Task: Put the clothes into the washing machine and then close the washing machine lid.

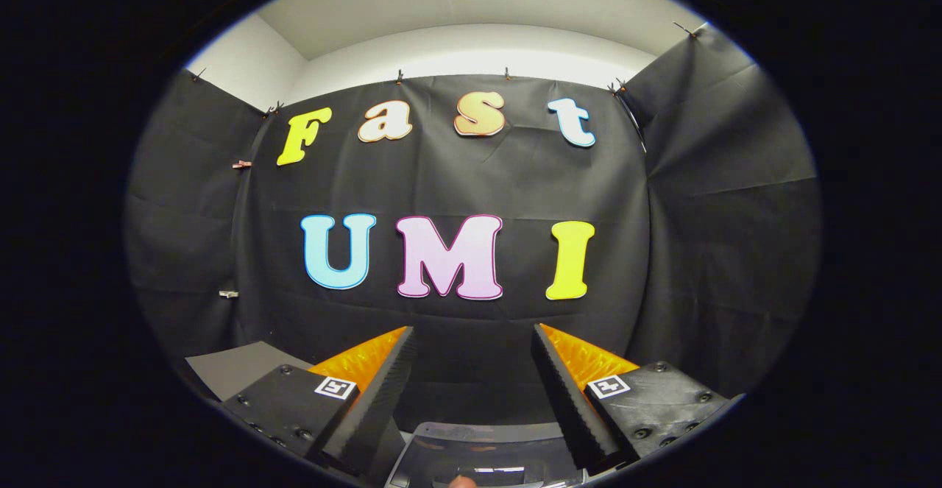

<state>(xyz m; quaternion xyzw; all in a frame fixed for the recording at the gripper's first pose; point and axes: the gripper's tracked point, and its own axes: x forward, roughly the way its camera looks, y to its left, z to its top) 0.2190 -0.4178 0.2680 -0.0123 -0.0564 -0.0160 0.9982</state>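
My gripper [475, 333] is open, held up and facing the black cloth wall, with nothing between its two fingers [383, 385]. Both fingers are black and ribbed with orange sides. Low down between the finger bases a dark glossy curved surface [478, 447] shows, possibly the washing machine's lid, though too little of it is seen to tell. No clothes are in sight.
A flat grey surface [235, 366] lies to the left of the left finger, against the cloth wall. The black cloth wall [471, 179] stands straight ahead and wraps round both sides, with a white wall above it.
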